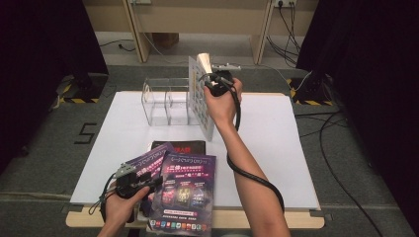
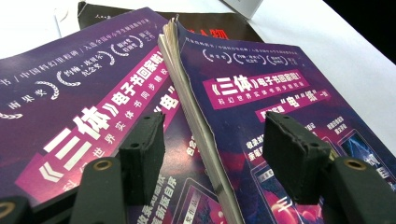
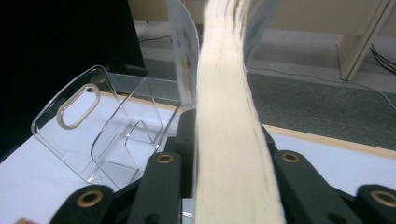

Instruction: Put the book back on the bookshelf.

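Note:
My right gripper (image 1: 210, 83) is shut on a white-covered book (image 1: 202, 106), held upright above the white table top just right of a clear acrylic rack (image 1: 165, 101). In the right gripper view the book's cream page edge (image 3: 229, 93) runs up between the jaws of my right gripper (image 3: 229, 144), and the rack (image 3: 107, 135) stands to the left. My left gripper (image 1: 148, 183) rests low at the front left, open. Its jaws stand apart over two purple books, with the page edge of the right one (image 2: 289, 93) between them and the other book (image 2: 70, 93) to the left.
A dark book (image 1: 185, 146) lies under the purple ones (image 1: 185, 190). The white sheet (image 1: 276, 148) covers the table; its wooden front edge (image 1: 237, 217) shows below. Cables (image 1: 336, 163) trail on the floor at the right, and black curtains hang on both sides.

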The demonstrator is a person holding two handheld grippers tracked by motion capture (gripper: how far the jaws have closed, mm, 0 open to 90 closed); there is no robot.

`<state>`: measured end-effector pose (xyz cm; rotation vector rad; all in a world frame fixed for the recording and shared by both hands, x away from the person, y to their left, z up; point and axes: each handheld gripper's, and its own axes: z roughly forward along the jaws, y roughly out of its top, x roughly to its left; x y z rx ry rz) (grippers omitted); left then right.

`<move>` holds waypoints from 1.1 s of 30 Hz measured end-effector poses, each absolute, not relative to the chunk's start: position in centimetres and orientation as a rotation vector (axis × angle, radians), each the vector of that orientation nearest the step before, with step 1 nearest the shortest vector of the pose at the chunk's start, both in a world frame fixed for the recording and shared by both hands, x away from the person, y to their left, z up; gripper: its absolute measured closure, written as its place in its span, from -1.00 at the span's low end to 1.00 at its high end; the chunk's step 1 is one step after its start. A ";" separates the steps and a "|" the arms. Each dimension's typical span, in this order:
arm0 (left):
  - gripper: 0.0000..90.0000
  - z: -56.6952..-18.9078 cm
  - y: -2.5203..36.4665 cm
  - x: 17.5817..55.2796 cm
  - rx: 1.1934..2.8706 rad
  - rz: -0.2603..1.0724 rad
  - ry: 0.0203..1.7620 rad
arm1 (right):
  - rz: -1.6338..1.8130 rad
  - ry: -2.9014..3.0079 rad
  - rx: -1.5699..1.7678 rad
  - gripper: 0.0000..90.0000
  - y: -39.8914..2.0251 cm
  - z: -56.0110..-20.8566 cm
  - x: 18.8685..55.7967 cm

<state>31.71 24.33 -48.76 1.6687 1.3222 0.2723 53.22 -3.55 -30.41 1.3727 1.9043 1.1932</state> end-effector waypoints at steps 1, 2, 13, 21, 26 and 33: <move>-0.15 -48.8 24.3 31.7 1.668 0.271 1.323 | 1.187 1.904 1.376 0.65 -3.5 -30.4 53.2; -0.15 -48.8 24.3 31.7 1.669 0.271 1.323 | 1.187 1.902 1.378 0.65 -3.5 -30.4 53.2; -0.15 -48.8 24.4 31.8 1.671 0.272 1.324 | 1.246 1.856 1.370 0.66 -3.2 -29.6 54.5; -0.15 -48.7 24.5 31.7 1.668 0.276 1.323 | 1.238 1.829 1.349 0.66 -2.4 -30.7 55.6; -0.14 -48.8 24.6 31.7 1.670 0.274 1.325 | 1.230 1.815 1.329 0.65 -2.0 -31.2 55.5; -0.14 -48.8 24.4 31.6 1.671 0.275 1.321 | 1.223 1.837 1.354 0.49 -2.4 -31.1 54.7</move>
